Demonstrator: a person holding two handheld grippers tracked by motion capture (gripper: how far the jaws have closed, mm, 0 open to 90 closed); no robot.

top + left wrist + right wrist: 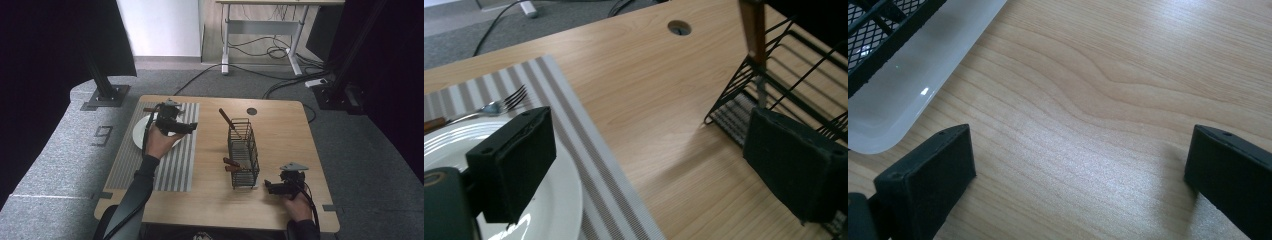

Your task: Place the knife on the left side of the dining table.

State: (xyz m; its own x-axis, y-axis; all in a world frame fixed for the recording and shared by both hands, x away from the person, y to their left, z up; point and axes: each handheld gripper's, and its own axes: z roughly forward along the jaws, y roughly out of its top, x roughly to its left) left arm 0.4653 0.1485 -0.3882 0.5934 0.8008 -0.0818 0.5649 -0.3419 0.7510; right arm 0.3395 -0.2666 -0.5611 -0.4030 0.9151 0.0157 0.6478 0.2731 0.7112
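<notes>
My left gripper (176, 126) hangs over the plate (555, 210), jaws wide and holding nothing. A fork (499, 105) lies by the plate. My right gripper (280, 188) waits wide open near the wire rack (243, 152), maybe ready to steady it.

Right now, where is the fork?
In the left gripper view the fork lies at the far edge of the white plate, tines on the striped mat, on the table's left side.
</notes>
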